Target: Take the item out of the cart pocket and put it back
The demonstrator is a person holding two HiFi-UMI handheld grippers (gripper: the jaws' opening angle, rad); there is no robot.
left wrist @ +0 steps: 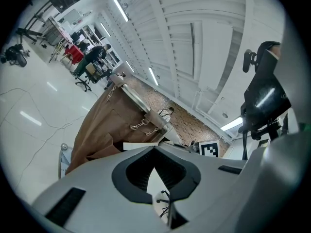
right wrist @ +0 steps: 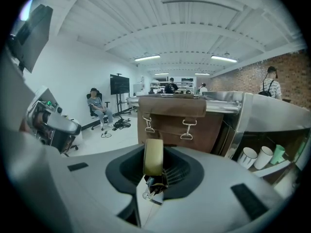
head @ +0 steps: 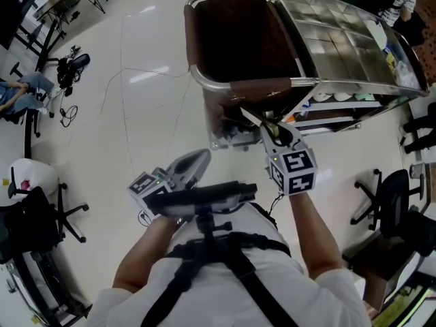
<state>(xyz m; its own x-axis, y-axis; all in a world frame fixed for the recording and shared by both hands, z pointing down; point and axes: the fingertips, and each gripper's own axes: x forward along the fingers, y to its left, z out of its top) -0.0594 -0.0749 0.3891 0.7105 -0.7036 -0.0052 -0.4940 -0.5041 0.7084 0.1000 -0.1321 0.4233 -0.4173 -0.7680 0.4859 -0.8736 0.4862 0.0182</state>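
Note:
The cart stands ahead, with a brown bag hung on its near end; the bag's front pocket with two buckles faces my right gripper. That gripper is shut on a flat olive-tan item, which stands upright between its jaws, just in front of the pocket and clear of it. In the head view the item pokes out towards the cart's corner. My left gripper hangs level at the left, away from the cart, its jaws together with nothing between them.
White cups stand on the cart's lower shelf under the steel top. Office chairs are at the right and another chair at the left. Cables lie on the white floor, and people sit farther back.

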